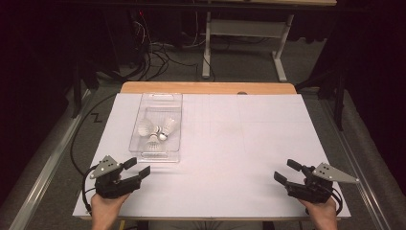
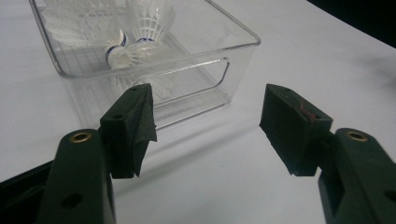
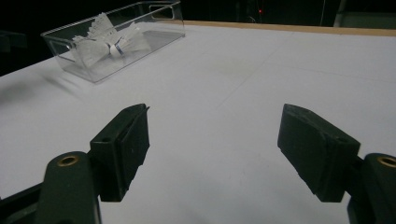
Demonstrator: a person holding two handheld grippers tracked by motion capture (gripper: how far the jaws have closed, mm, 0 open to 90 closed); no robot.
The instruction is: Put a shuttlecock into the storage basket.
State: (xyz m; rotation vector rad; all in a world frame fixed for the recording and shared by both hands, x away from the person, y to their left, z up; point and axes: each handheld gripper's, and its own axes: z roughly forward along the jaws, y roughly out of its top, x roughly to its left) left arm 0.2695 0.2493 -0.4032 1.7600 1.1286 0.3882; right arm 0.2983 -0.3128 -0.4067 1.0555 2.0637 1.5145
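Ahead of my left gripper (image 2: 208,126), black jaws with brass-coloured screws, I see a clear bin (image 2: 233,70) holding white shuttlecocks (image 2: 135,39) with a blue band at the cork. Under my right gripper (image 3: 212,149), also black, the table sheet (image 3: 233,93) is plain white with faint grey lines, and its far edge (image 3: 289,27) is light wood.

Wooden bench (image 1: 206,87), top almost wholly covered by a white sheet (image 1: 249,158); bare wood strip showing along far edge. On the sheet, left of centre toward far side: clear plastic bin (image 1: 178,125), long axis running front to back, cut-out handles at both ends. Faint fold lines across sheet's right half. Near edge overhanging bench front.
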